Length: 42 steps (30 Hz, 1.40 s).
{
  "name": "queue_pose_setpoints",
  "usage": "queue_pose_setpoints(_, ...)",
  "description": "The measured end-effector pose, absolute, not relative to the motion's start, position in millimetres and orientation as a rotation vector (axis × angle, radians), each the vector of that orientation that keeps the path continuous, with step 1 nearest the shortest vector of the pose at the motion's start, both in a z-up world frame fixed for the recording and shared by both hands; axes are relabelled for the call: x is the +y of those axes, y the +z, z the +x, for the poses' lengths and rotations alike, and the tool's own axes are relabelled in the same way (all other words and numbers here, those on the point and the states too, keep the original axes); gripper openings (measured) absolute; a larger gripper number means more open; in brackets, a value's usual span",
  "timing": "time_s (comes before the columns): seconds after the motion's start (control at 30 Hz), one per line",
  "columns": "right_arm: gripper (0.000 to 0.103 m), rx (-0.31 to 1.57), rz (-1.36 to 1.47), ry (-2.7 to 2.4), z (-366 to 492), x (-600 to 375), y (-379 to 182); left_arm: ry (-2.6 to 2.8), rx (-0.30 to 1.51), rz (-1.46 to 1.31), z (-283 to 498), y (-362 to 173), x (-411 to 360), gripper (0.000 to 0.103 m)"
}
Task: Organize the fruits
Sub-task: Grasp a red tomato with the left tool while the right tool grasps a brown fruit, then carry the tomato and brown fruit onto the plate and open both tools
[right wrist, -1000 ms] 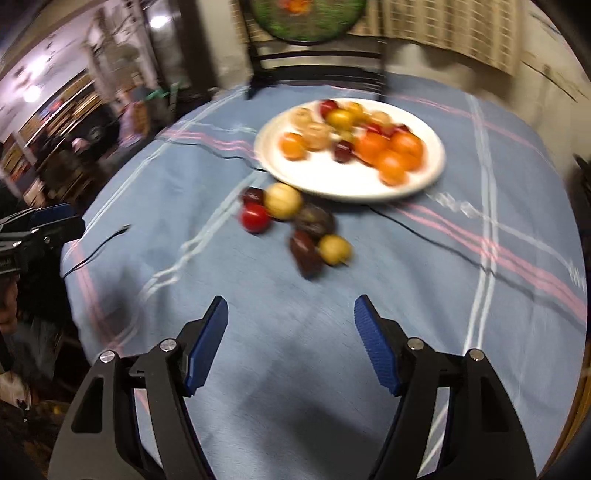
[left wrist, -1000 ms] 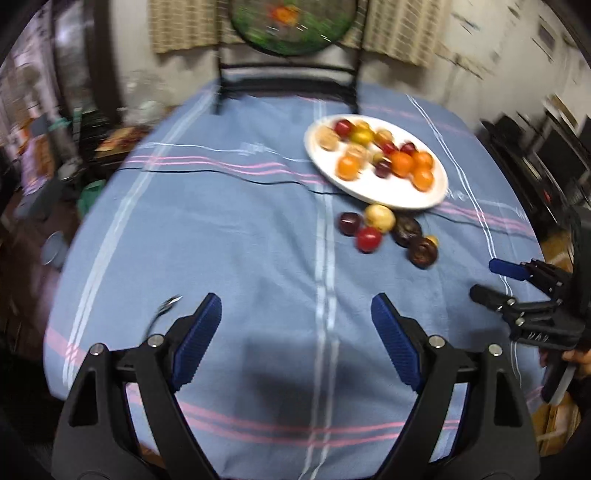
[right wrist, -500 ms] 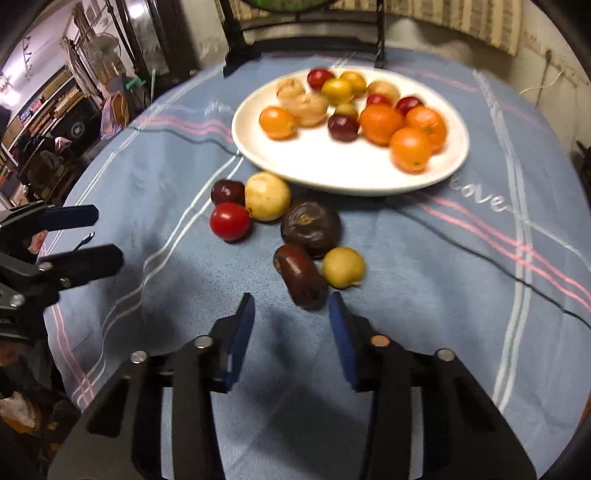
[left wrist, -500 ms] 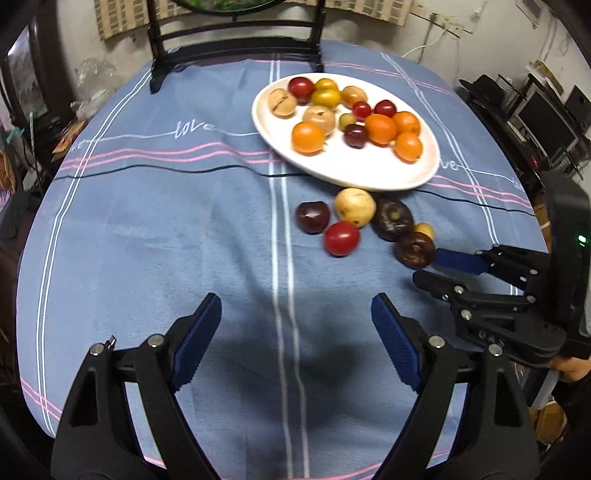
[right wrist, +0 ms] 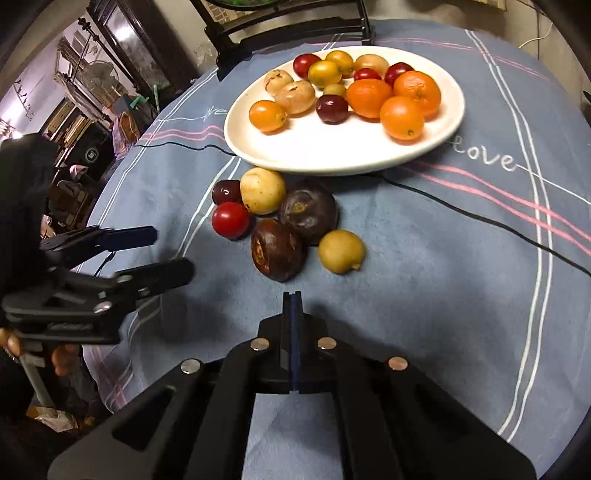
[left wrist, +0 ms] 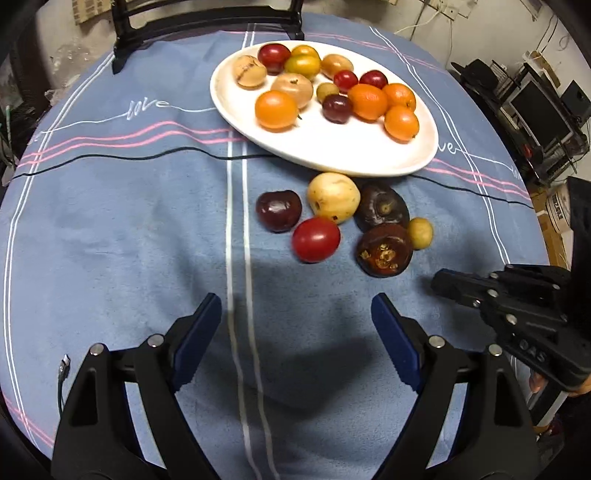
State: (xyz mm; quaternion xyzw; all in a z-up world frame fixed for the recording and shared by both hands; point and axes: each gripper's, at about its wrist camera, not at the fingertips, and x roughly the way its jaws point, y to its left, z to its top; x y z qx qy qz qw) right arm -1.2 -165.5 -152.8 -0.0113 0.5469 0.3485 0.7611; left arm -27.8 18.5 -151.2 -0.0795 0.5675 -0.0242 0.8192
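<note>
Dark brown fruit (right wrist: 277,249) just ahead of right gripper (right wrist: 291,295), jaws closed empty

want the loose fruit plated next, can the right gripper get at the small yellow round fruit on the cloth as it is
Probably not yet: the path to the small yellow round fruit looks free, but the right gripper has its jaws shut and must open first.

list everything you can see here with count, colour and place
plate: 1, white, far centre of table
fruit on plate: 13, orange, red, yellow, tan, dark purple
loose fruit: 6, red, dark purple, yellow, brown, on the cloth just before the plate
tablecloth: 1, blue with pink and white stripes
cable: 1, black, across the cloth and under the plate
chair: 1, black, behind the table
left gripper: open, near edge
right gripper: shut, empty, near the brown fruit
</note>
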Motion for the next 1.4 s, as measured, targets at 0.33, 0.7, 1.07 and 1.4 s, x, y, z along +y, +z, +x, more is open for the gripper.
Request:
queue_pose_setpoints(0.33,0.063,1.178,0.031,0.785,18,-132,-163,0.004,1.188,-0.212,-41,-138,55,0.085)
queue_pose_setpoints(0.7,0.024,1.178,0.071,0.740,18,-170,-144,-0.063,1.187,-0.200,-23,-151,26,0.085)
queue_pose_setpoints(1.07,0.024,1.180,0.152,0.666,4,-209,-143,-0.050,1.210,-0.256,14,-172,6,0.035)
queue_pose_setpoints(1.4,0.024,1.140,0.163,0.702,0,-204,-127,-0.067,1.146,-0.228,-12,-127,16,0.032)
